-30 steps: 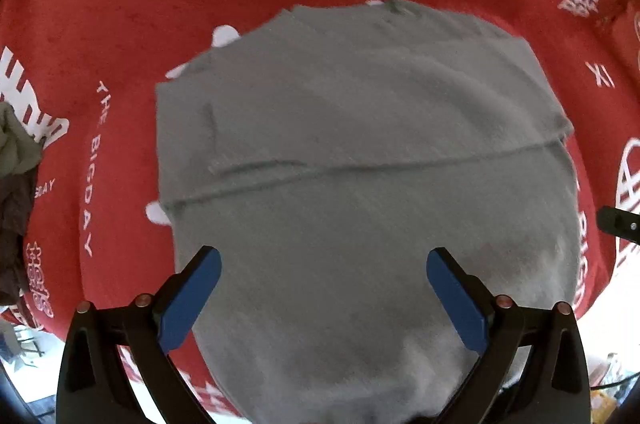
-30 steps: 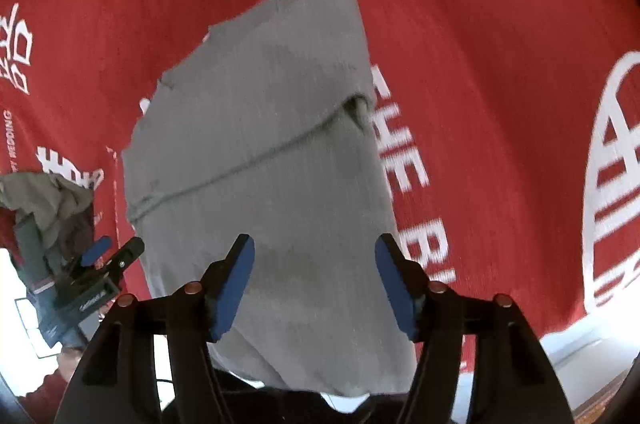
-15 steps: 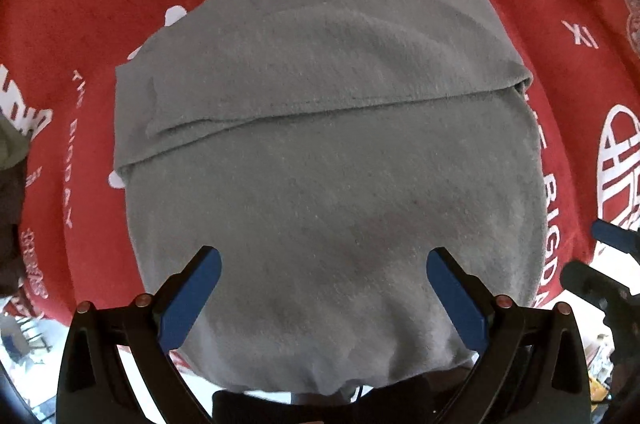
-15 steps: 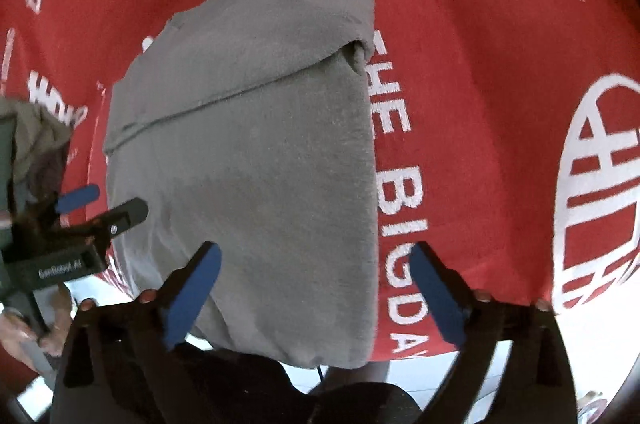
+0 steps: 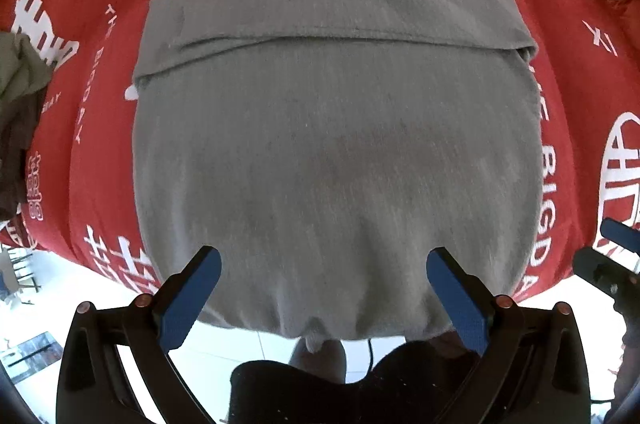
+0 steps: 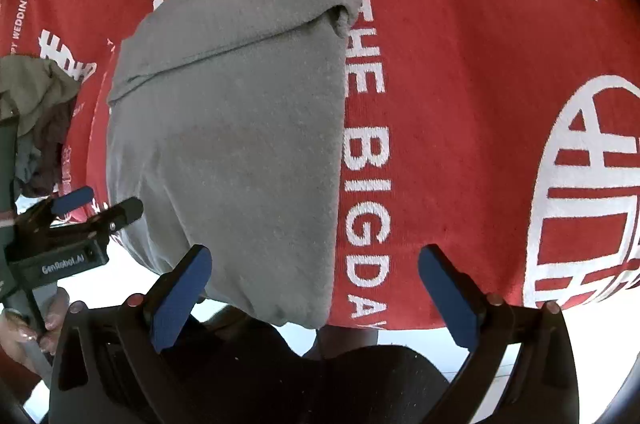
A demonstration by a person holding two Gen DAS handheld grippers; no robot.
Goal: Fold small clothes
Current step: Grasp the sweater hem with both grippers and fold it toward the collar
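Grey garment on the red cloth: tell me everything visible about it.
The grey garment is a soft, fleecy-looking knit, plain and unprinted. It lies flat on the red printed tablecloth, folded into a rough rectangle: one layer's edge crosses its far part as a seam-like line, with a small bunched corner at the right end. Its near edge droops over the table's edge. Neither gripper touches it; both stand open above its near end.

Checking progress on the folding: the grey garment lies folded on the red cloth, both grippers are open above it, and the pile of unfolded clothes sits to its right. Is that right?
One detail is wrong: the pile of unfolded clothes sits to the left of the grey garment, as the right wrist view shows. The rest holds: it lies folded on the red cloth, with the left gripper and right gripper open above it.
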